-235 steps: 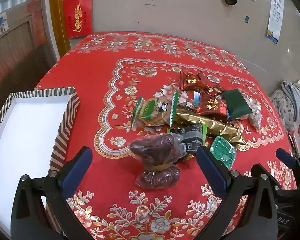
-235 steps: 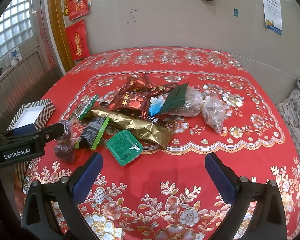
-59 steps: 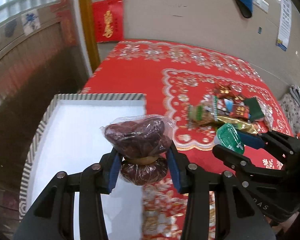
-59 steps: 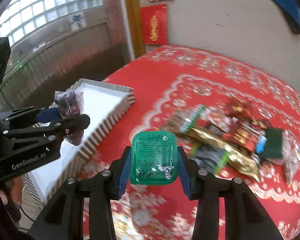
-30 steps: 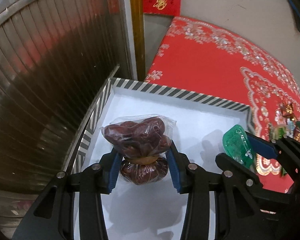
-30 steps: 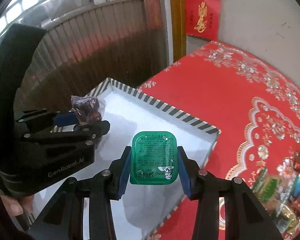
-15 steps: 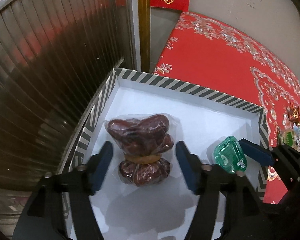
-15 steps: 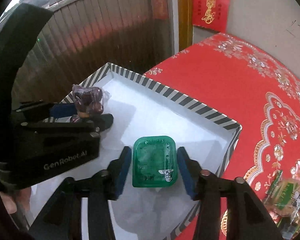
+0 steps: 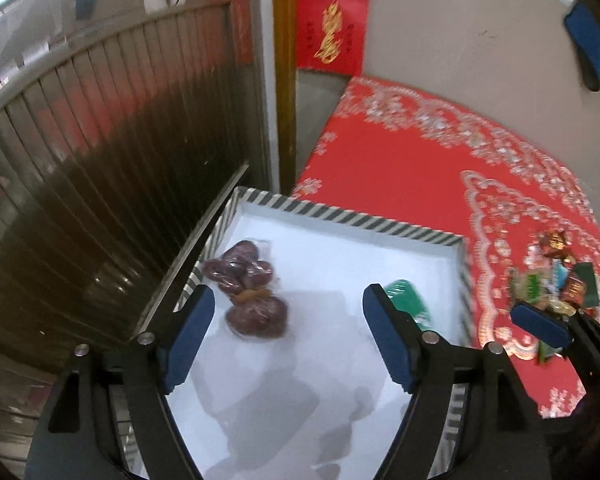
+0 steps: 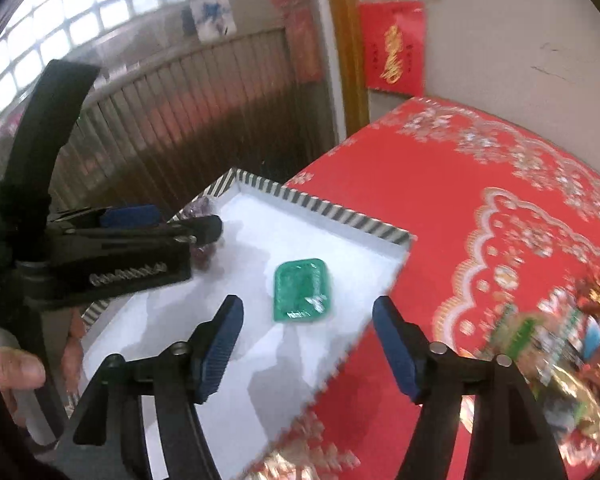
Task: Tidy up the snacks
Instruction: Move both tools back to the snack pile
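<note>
- Two snacks lie on the white floor of the striped-rim tray (image 9: 340,216): a clear bag of dark red dates (image 9: 246,284) near its left wall, and a green sealed cup (image 10: 302,290) toward its right side, well apart from the bag.
- Left gripper (image 9: 288,336) has just been opening; its blue pads stand wide, above the tray, with the date bag lying free below and slightly ahead of the left pad, touched by neither.
- Right gripper (image 10: 308,350) has likewise just been opening; its jaws are wide and nothing sits between them, the green cup resting flat on the tray just beyond the fingertips.
- In the left wrist view the green cup is half hidden behind the right finger (image 9: 392,344) of the left gripper.
- A hand (image 10: 16,364) grips the left tool's handle at the picture's edge.
- Remaining snack pile (image 9: 556,280) sits on the red floral tablecloth (image 9: 400,168), well apart from the tray; it is blurred, so the single packets are hard to tell, perhaps red, green and gold wrappers.
</note>
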Tool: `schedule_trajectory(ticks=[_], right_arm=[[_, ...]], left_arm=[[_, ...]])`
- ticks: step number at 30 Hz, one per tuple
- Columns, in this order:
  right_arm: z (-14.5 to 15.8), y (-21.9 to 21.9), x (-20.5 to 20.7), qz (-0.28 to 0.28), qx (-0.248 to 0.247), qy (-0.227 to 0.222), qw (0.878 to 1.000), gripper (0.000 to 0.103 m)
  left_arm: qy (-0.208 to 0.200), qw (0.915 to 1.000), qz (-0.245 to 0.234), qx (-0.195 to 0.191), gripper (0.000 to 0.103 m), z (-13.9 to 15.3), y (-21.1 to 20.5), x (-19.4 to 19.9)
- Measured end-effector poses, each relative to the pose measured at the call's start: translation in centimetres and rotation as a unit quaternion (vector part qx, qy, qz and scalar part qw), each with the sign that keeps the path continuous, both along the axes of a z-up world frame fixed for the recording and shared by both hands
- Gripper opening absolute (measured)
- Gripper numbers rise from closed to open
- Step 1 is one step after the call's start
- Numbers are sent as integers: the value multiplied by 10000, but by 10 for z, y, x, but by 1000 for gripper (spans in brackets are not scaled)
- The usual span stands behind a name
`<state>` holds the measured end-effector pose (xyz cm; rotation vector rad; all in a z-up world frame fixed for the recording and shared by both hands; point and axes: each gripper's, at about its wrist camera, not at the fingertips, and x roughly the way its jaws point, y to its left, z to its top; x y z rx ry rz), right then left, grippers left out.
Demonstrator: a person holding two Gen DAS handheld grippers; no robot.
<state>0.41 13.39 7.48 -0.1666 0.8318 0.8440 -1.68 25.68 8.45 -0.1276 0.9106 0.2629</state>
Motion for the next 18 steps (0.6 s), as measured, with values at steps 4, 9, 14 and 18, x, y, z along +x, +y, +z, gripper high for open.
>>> schedule_trajectory(ticks=[4, 9, 14, 18], right_arm=[[5, -44, -3, -329, 126, 44, 9994, 71], [4, -102, -8, -697, 200, 26, 9974, 71], [-6, -162, -11, -1182, -2, 2, 9930, 72], [-19, -202, -11, -1511, -25, 159, 9884, 72]], left_arm=[[-48, 9996, -249, -145, 77, 9, -19, -7], [-61, 9987, -480, -170, 77, 14, -49, -11], [9, 9961, -820, -319, 77, 12, -87, -13], [133, 9927, -1128, -395, 77, 5, -122, -11]])
